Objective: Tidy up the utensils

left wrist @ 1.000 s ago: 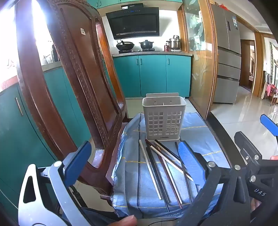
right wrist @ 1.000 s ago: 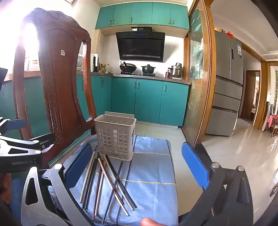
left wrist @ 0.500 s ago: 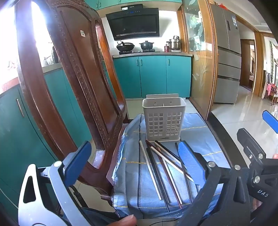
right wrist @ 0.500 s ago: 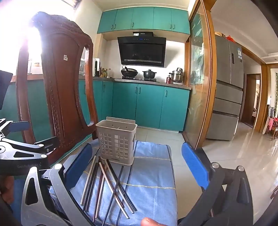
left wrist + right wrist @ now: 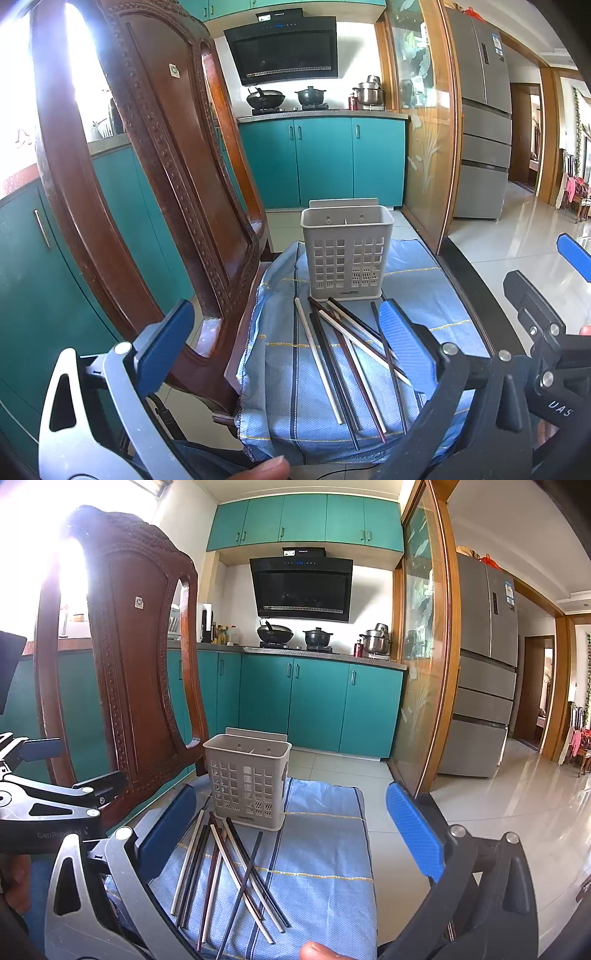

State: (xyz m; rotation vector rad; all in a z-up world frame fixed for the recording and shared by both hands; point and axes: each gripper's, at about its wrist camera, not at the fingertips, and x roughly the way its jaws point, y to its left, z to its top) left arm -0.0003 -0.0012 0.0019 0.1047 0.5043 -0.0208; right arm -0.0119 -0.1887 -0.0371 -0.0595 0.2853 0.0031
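Several chopsticks (image 5: 347, 354), white, black and dark brown, lie loosely crossed on a blue cloth (image 5: 280, 387). They also show in the right wrist view (image 5: 225, 864). A beige slotted utensil holder (image 5: 347, 251) stands upright just behind them, seen too in the right wrist view (image 5: 247, 775). It looks empty. My left gripper (image 5: 284, 347) is open and empty, held back above the near end of the chopsticks. My right gripper (image 5: 288, 834) is open and empty, above the cloth to the right of the chopsticks.
A carved dark wooden chair back (image 5: 147, 166) rises close on the left of the cloth. The black table edge (image 5: 476, 295) runs along the right. Teal kitchen cabinets (image 5: 317, 701) and a fridge (image 5: 484, 664) stand far behind.
The right gripper has risen a little and tilted up, so the holder and chopsticks sit lower in its view. The left gripper has barely moved. Nothing was taken hold of.
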